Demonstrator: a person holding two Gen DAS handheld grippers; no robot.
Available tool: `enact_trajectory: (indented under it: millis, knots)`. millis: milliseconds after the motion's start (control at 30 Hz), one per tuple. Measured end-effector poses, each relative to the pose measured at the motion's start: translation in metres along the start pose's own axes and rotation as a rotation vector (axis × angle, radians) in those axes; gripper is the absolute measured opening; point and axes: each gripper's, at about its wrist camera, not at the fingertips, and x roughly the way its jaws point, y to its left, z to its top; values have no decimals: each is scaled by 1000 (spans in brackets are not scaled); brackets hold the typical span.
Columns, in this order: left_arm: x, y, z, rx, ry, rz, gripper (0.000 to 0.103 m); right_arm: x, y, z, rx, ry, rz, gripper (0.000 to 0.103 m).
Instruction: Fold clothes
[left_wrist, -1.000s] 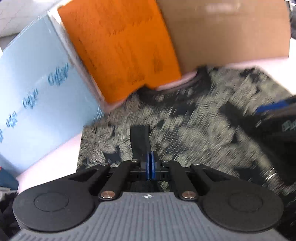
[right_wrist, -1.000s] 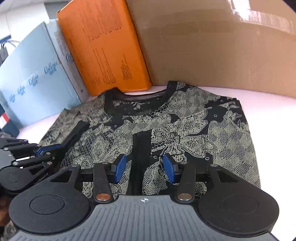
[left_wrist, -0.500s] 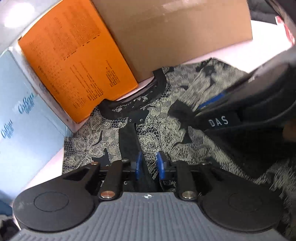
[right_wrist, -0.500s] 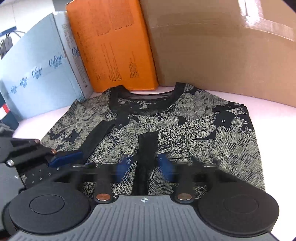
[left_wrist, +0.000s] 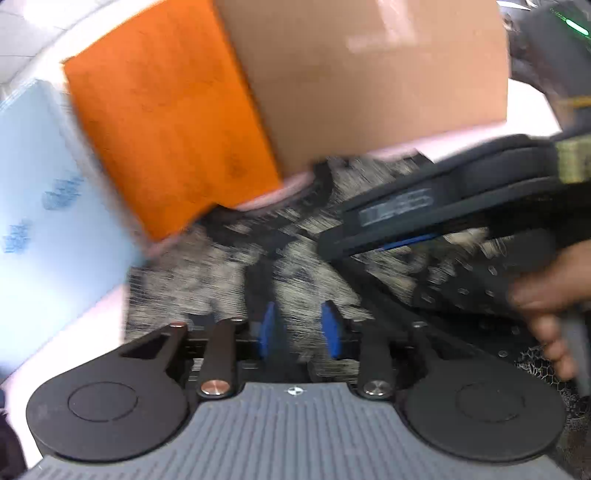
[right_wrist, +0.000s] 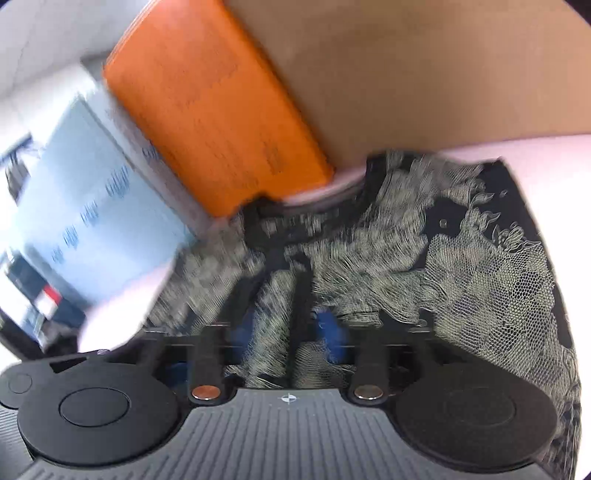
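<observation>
Lace-patterned fabric makes up the shirt, black with pale net and flower motifs, lying flat on the pale pink table with its round black neckband toward the boxes. A black strip of cloth runs between the blue pads of each tool. The left gripper is opening, its pads standing apart over the blurred cloth without pressing it. The right gripper is likewise opening above the shirt; motion blur hides whether cloth touches its pads. Behind the neckline stand a smooth orange box, a plain brown cardboard box and a light blue printed box.
</observation>
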Motion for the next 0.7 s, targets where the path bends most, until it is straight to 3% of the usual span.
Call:
enact_trajectory:
  millis: [33,233,333,500,600,700]
  knots:
    - [-9,10,-1,-12,-10,26,55,-12,2,2,-4,-13,5,51]
    - [-56,72,-47,-42,73,117,61,-102,15,-5,-87,19,-69,73]
    - [-81,97,-83,-36,105,118,68,-149,15,-31,-100,54,-139,76]
    - [-123,118,-139,-48,172,103,70,-228,17,-98,-71,65,-243,80]
    - [-142,111,-150,-32,158,16,70,-272,25,-142,-66,35,-301,80]
    - [-151,83,-133,41,94,-102,70,-308,32,-182,-40,-4,-368,80]
